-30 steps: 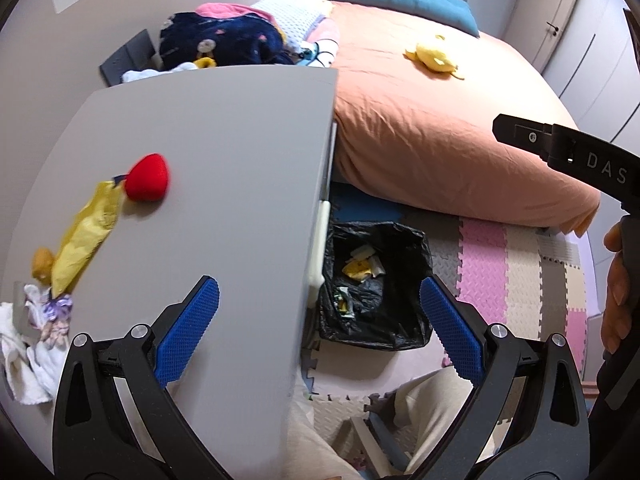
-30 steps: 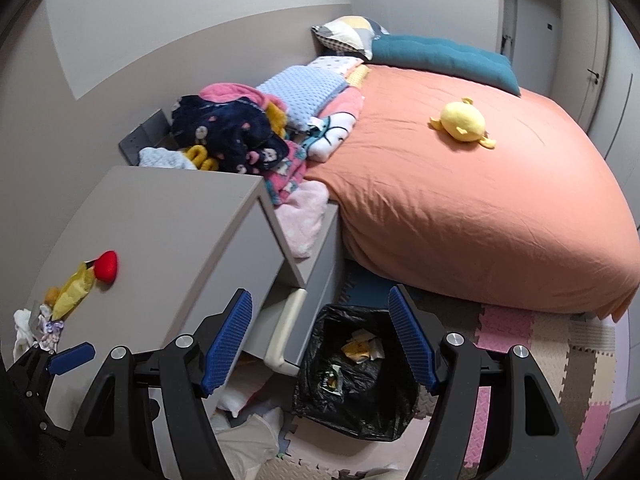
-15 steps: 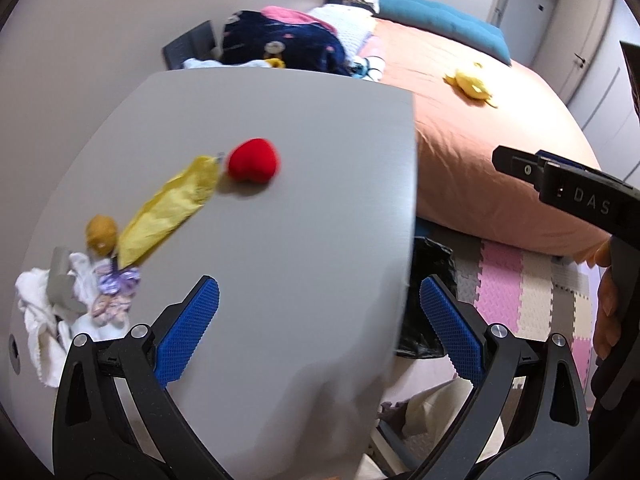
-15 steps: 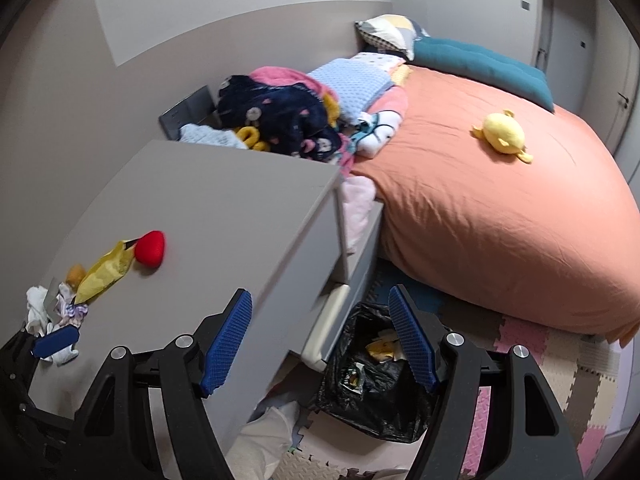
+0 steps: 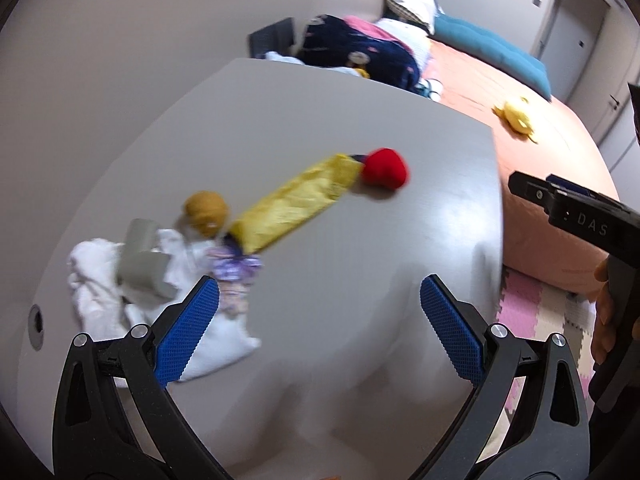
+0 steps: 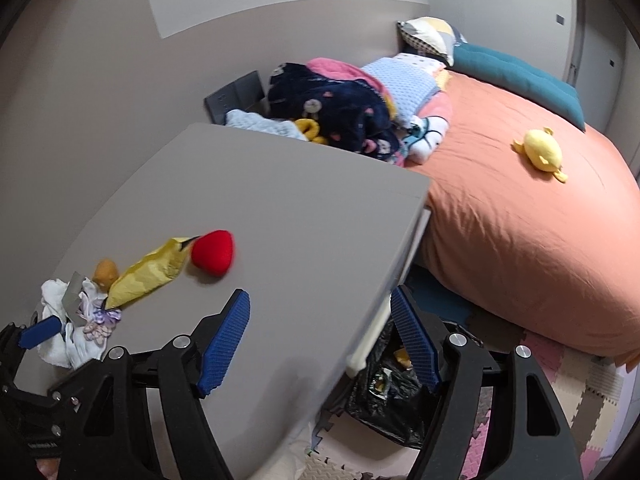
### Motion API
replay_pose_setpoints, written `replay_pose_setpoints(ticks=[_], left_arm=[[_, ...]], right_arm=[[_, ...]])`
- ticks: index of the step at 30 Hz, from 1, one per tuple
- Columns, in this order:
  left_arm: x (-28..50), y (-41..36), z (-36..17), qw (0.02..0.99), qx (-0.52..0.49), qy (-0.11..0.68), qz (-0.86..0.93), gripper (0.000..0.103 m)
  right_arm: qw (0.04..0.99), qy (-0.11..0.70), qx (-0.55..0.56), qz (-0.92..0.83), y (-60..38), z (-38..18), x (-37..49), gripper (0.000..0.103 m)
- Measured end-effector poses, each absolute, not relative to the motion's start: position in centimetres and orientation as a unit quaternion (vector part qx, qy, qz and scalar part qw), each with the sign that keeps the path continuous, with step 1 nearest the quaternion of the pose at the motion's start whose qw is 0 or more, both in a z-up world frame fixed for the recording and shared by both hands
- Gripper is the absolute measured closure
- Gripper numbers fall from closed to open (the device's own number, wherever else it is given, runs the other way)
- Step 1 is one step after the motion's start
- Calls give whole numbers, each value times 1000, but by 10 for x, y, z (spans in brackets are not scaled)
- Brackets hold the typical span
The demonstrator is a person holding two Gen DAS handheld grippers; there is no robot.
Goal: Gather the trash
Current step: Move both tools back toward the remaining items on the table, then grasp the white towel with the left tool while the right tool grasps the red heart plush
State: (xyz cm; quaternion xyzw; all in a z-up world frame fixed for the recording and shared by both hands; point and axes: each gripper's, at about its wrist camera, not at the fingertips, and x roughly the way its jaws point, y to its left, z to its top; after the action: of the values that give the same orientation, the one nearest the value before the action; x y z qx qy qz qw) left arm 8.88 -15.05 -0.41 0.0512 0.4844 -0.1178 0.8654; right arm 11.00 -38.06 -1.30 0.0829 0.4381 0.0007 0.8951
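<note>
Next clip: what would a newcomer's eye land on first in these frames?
Probably the red plush on the grey desk top, touching the tip of a crumpled yellow wrapper that leads to a heap of white tissues near the desk's left end. Next, the orange bed with a yellow plush toy lying on it. Both the left gripper and right gripper hang open and empty above the desk.

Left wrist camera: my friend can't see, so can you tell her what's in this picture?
An open tool with blue pads hangs over a grey tabletop. On it lie a yellow wrapper, a red plush and crumpled white tissues. An orange bed stands behind.
</note>
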Motion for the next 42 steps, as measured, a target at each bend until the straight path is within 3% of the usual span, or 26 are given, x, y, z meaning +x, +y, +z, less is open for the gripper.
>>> replay_pose_setpoints(ticks=[20, 31, 37, 42], left_arm=[[121, -41, -1, 874, 5, 484, -36, 6], [136, 17, -19, 867, -30, 498, 13, 6], [140, 37, -36, 858, -48, 511, 35, 6], [136, 48, -42, 856, -56, 511, 44, 6]], right_arm=[[884, 464, 41, 42, -303, -43, 167, 30], [876, 481, 23, 35, -284, -70, 198, 42], [877, 479, 8, 27, -279, -74, 201, 56], [878, 477, 15, 26, -282, -74, 198, 56]])
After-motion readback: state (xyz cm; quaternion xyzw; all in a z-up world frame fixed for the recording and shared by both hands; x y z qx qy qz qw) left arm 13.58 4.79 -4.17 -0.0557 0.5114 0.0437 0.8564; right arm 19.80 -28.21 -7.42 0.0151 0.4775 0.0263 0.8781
